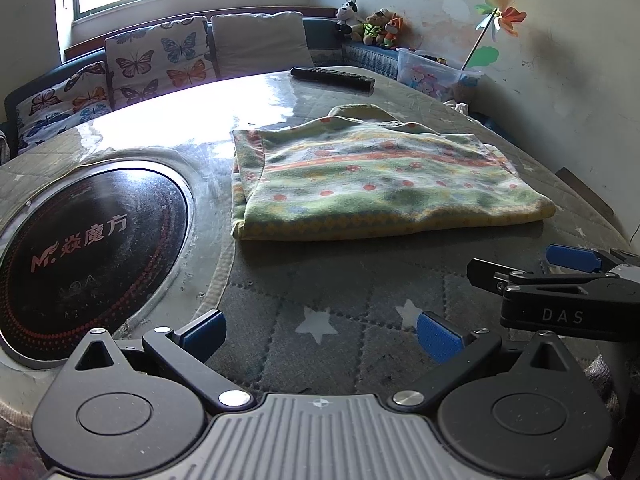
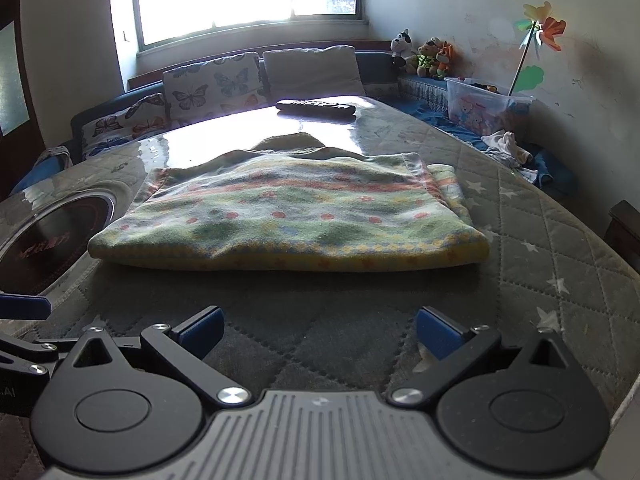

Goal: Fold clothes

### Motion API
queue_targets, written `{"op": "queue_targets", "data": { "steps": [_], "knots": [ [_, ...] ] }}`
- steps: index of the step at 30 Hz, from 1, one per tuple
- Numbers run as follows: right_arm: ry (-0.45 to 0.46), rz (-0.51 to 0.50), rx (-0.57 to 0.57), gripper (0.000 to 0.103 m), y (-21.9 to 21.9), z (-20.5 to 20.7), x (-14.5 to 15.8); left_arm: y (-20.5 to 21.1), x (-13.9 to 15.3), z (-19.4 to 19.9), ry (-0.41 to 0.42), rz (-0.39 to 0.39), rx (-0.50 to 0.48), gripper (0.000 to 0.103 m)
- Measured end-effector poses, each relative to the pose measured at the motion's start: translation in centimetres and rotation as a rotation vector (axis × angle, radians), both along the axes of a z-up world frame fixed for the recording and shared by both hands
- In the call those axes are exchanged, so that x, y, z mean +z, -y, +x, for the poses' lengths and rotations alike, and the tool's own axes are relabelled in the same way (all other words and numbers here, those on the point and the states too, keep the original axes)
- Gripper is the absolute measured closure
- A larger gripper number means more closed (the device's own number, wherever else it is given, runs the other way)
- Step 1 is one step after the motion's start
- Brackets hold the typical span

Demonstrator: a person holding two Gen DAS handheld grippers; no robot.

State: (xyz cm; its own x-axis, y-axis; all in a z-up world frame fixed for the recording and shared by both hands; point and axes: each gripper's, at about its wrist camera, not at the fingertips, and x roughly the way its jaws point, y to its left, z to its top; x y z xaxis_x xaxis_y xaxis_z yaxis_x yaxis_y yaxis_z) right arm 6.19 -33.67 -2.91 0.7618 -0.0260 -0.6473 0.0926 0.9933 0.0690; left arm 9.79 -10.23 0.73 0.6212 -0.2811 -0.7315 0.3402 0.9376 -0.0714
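Observation:
A green, yellow and orange patterned knit garment (image 1: 380,184) lies folded in a flat rectangle on the quilted table; it also shows in the right wrist view (image 2: 288,220). My left gripper (image 1: 320,336) is open and empty, over the star-patterned cover in front of the garment. My right gripper (image 2: 320,330) is open and empty, also just short of the garment's near edge. The right gripper shows at the right of the left wrist view (image 1: 560,276). A blue fingertip (image 2: 24,306) of the left gripper shows at the left of the right wrist view.
A round black induction hob (image 1: 84,256) is set into the table at the left. A black remote control (image 1: 332,78) lies at the far side. Butterfly cushions (image 1: 160,60), plush toys (image 1: 372,24) and a plastic box (image 1: 436,72) line the bench behind.

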Motion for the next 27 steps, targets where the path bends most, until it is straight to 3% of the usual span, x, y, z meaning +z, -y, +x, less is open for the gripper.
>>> {"op": "queue_targets", "data": {
  "steps": [27],
  "knots": [
    [0.015, 0.006, -0.006, 0.000, 0.0, -1.8, 0.6, 0.8, 0.4, -1.9, 0.006, 0.009, -0.036, 0.000]
  ]
}}
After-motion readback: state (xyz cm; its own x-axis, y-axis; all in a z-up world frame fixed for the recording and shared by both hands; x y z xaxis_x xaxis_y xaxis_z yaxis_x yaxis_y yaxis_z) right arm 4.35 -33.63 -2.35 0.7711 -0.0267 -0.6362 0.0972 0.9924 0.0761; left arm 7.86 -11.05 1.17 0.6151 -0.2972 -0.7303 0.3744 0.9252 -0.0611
